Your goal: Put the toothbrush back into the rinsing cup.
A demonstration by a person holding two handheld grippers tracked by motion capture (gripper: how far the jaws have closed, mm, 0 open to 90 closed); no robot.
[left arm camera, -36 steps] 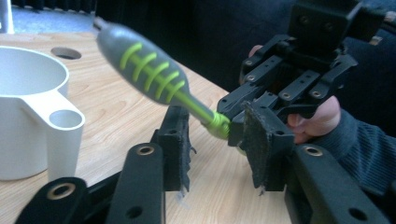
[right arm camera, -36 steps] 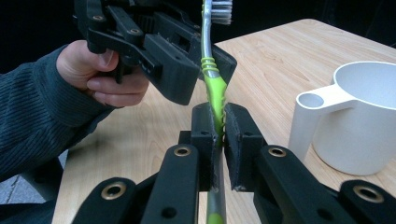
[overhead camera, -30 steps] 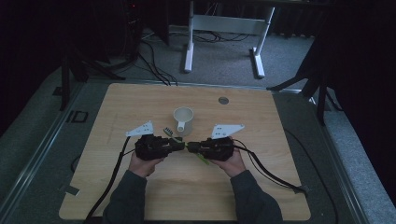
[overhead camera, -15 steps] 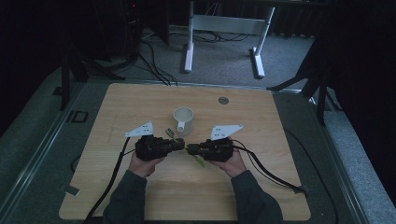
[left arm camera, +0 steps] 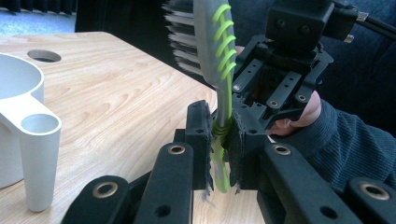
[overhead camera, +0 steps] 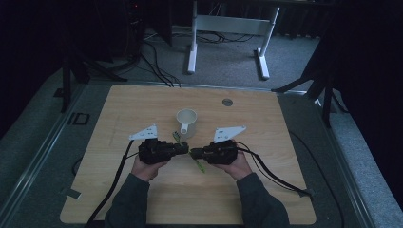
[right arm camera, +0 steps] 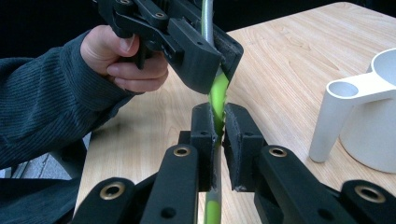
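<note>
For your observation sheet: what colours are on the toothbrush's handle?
Grey with lime-green ribs, clearest in the left gripper view.

High view looks down on the table point(overhead camera: 142, 199); both gripper views, close and opposed, share the toothbrush point(left arm camera: 219, 56).

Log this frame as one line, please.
left gripper: shut on toothbrush | right gripper: shut on toothbrush | cup: upright on table
</note>
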